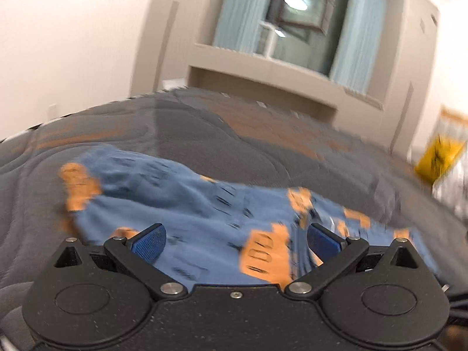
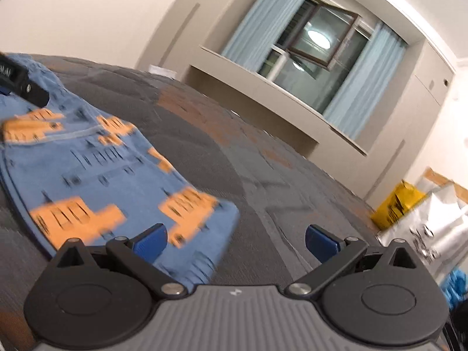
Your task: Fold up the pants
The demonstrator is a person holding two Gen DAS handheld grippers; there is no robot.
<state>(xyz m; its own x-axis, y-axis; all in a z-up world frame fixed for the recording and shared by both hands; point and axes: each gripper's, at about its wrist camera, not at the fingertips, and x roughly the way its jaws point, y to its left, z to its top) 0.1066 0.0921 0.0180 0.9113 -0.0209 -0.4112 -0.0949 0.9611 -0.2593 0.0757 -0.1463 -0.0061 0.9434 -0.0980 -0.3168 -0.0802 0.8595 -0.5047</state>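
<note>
While both pictures are smeared by motion blur, the left wrist view shows the left gripper [image 1: 235, 241] with its two blue-padded fingers [image 1: 149, 243] spread wide apart and nothing clamped between them. Beneath and ahead of them lies the pair of blue fabric pants with orange block patterns [image 1: 187, 204], rumpled into a low heap on the dark grey quilted mattress [image 1: 263, 134]. Cloth fills the gap between the fingers, and whether the pads touch it I cannot tell. The heap sits toward the near edge of the mattress, with bare quilting stretching beyond it to the far edge. Behind the mattress stands a beige wall with a window [image 1: 295, 26] framed by pale blue curtains [image 1: 356, 32]. A yellow bag [image 1: 438, 158] shows off the mattress's right edge.

From the right wrist view, the right gripper [image 2: 236, 241] also has its blue-padded fingers [image 2: 150, 242] held wide apart, gripping nothing. Here the pants [image 2: 96, 163] lie flatter, spread across the left part of the mattress [image 2: 278, 181], and one corner of the cloth reaches under the gripper's left finger; the right finger hovers over bare grey quilting. At the far left edge of this picture a black piece of the other gripper [image 2: 23, 84] rests over the cloth. The window [image 2: 318, 46] and curtains [image 2: 362, 79] stand beyond the mattress's far edge, and the yellow bag [image 2: 395, 204] sits beside silvery wrapped items [image 2: 433, 228] past its right edge.
</note>
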